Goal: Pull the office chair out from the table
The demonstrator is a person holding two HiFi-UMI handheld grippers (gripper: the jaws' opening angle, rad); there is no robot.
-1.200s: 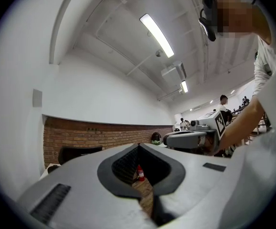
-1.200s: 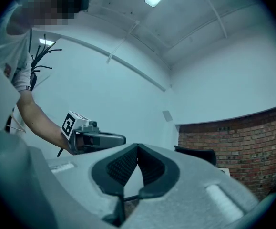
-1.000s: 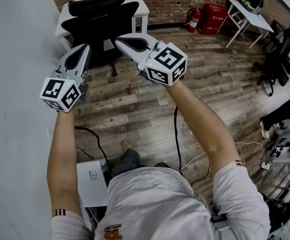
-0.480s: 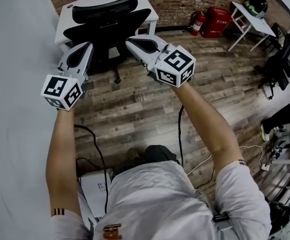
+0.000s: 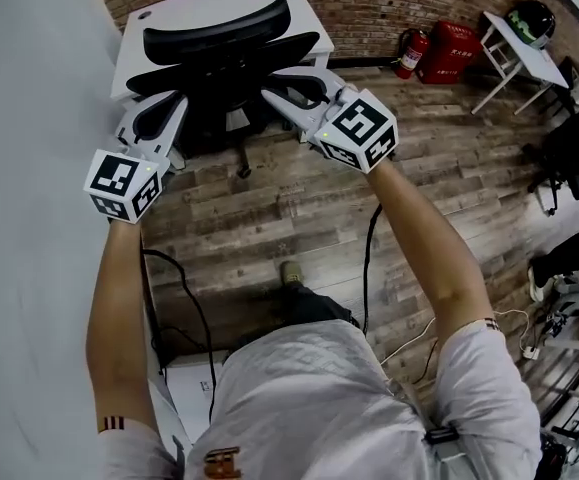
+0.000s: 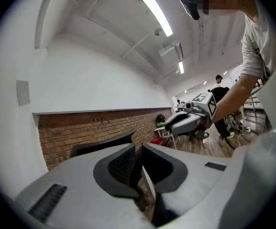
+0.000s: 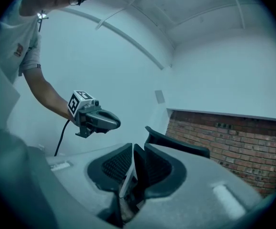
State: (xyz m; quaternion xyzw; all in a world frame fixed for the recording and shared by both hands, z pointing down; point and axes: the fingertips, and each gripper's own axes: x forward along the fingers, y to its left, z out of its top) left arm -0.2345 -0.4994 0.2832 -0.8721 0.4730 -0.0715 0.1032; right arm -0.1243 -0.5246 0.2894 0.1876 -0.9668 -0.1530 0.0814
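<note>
- Black mesh chair [image 5: 219, 63] stood at the far side, tucked under the white table [image 5: 169, 13], with its back facing me.
- My left claw [image 5: 172, 106] hovered just beside the left edge of the back. My right claw [image 5: 277, 80] was at the right edge, near the upper part. I could not tell whether either one touched the frame.
- Both claws were opening, their jaws only a narrow slit apart, and nothing was pinched between them. In each gripper view the chair's back showed just beyond the tips.
- The step in hand, as I judged it, was taking hold of the back on both sides.
- To do it well, I reckoned the jaws needed to be wider before closing. Each had to sit squarely over the rigid rim rather than the mesh, and both at a matching height.
- After that it called for a level, even pull towards the near side, so the chair rolled straight and did not snag the table.
</note>
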